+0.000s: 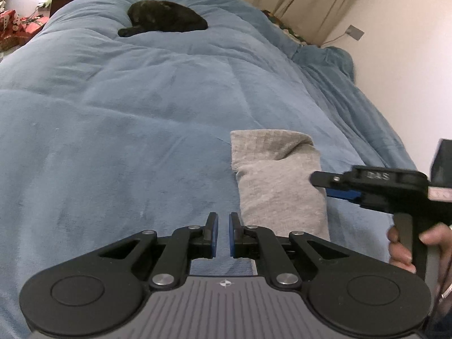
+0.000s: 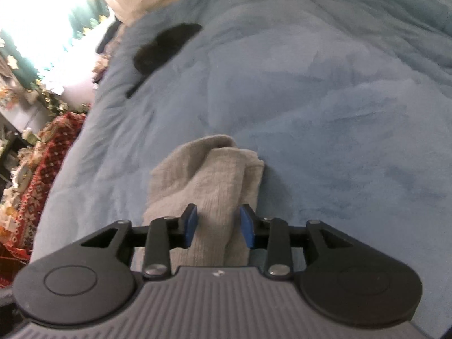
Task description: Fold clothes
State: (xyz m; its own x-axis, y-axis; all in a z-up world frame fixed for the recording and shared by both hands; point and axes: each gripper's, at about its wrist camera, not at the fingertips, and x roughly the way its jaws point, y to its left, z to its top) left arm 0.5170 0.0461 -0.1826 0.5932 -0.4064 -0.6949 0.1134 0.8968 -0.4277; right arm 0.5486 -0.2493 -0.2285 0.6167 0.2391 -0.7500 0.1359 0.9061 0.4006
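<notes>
Closest to the left wrist camera, the left gripper is hovering over the soft blue plush bedspread with its blue-padded jaws drawn nearly together and nothing between them; it looks idle, kept low at about 9 o'clock of the garment so that it is staying out of the other tool's way

At about 1 o'clock from those jaws, a small folded grey knitted garment, possibly a sock or a slim knit piece, is lying flat on the bedspread, its far end doubled over into a loose lip. That makes it look as though a fold is already in place

Coming in from 3 o'clock in the left view, the right gripper, carried by a person's hand, is sitting over the near end of the garment. In its own view the jaws are standing apart, straddling the grey knit; the pads are not visibly pressing on the cloth, so I judge it as either letting go after a fold or lining up for a fresh pinch

Far up the bed, at about 11 o'clock in the left view, a dark rumpled heap of black fabric is lying well apart, probably waiting its turn for folding
</notes>
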